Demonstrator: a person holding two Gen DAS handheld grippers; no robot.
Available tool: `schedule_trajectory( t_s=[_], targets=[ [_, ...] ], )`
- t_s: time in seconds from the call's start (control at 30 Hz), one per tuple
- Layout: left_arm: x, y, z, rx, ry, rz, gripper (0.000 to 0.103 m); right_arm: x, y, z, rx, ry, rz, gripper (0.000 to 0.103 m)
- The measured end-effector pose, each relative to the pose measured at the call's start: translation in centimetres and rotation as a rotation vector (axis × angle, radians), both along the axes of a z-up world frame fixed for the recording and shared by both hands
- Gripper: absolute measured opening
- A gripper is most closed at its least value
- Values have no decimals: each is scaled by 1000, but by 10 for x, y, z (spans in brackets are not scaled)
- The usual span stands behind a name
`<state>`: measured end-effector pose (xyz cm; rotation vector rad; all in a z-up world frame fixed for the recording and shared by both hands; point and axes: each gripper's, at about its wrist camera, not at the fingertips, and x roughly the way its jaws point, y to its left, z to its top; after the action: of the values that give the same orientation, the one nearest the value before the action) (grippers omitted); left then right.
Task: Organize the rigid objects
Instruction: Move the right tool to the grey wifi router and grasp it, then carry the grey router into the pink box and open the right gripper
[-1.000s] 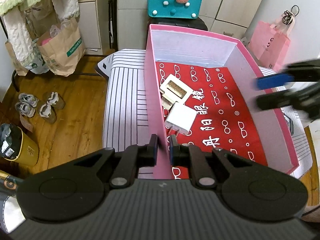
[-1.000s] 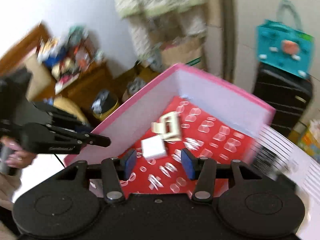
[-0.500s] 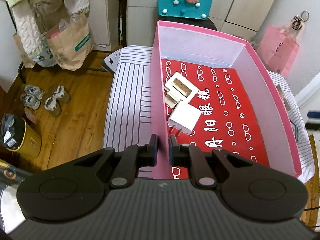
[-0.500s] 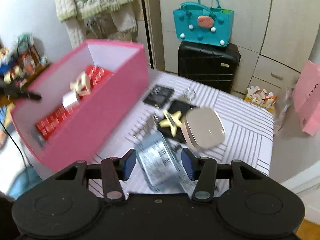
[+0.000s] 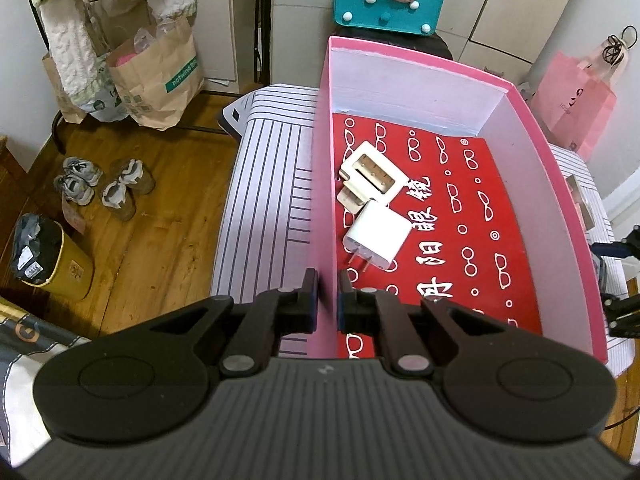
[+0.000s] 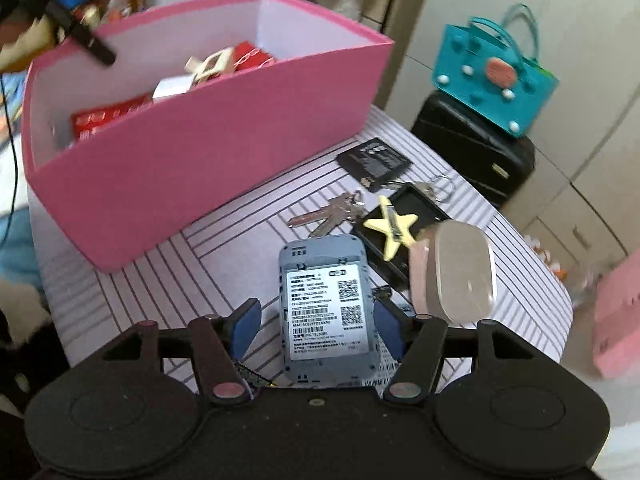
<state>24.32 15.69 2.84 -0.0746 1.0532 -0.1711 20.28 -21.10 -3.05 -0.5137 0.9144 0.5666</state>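
Observation:
My left gripper [image 5: 328, 292] is shut on the left wall of the pink box [image 5: 322, 208]. The box has a red printed floor and holds a white charger [image 5: 378, 236] and a cream adapter [image 5: 372, 178]. In the right wrist view the pink box [image 6: 224, 144] stands on the striped table. My right gripper [image 6: 316, 324] is open, its blue pads either side of a grey device with a white label [image 6: 326, 312] that lies on the table. Beside it are a pink-and-silver case [image 6: 460, 272], a yellow star clip [image 6: 394, 226], keys [image 6: 332, 212] and a black card [image 6: 374, 162].
The striped table [image 6: 240, 248] ends close on the right. A black suitcase [image 6: 472, 148] with a teal bag [image 6: 494, 72] stands behind it. On the wooden floor to the left are paper bags [image 5: 156, 76], shoes [image 5: 100, 184] and a yellow bin [image 5: 52, 256].
My right gripper has swung away from over the box, down to the table, and now straddles the grey device. My left gripper keeps its grip on the box wall.

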Motion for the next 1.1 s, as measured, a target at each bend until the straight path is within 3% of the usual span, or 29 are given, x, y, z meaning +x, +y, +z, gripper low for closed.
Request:
schedule_trajectory(
  t_s=[0.23, 0.37, 0.73, 0.8, 0.87, 1.1],
  targets=[
    [1, 0, 1, 4, 5, 1, 8, 4, 6, -15, -61, -46, 29, 68],
    [1, 1, 1, 3, 3, 0, 8, 7, 8, -19, -72, -50, 39, 79],
    [0, 0, 1, 4, 1, -9, 8, 23, 2, -17, -57, -19, 23, 80],
    [0, 0, 1, 3, 2, -10, 8, 26, 1, -18, -59, -4, 16, 78],
    [0, 0, 1, 2, 2, -11, 8, 29, -1, -18, -29, 25, 18, 64],
    [-1, -1, 1, 2, 1, -13, 8, 24, 1, 4, 28, 0, -40, 64]
  ],
)
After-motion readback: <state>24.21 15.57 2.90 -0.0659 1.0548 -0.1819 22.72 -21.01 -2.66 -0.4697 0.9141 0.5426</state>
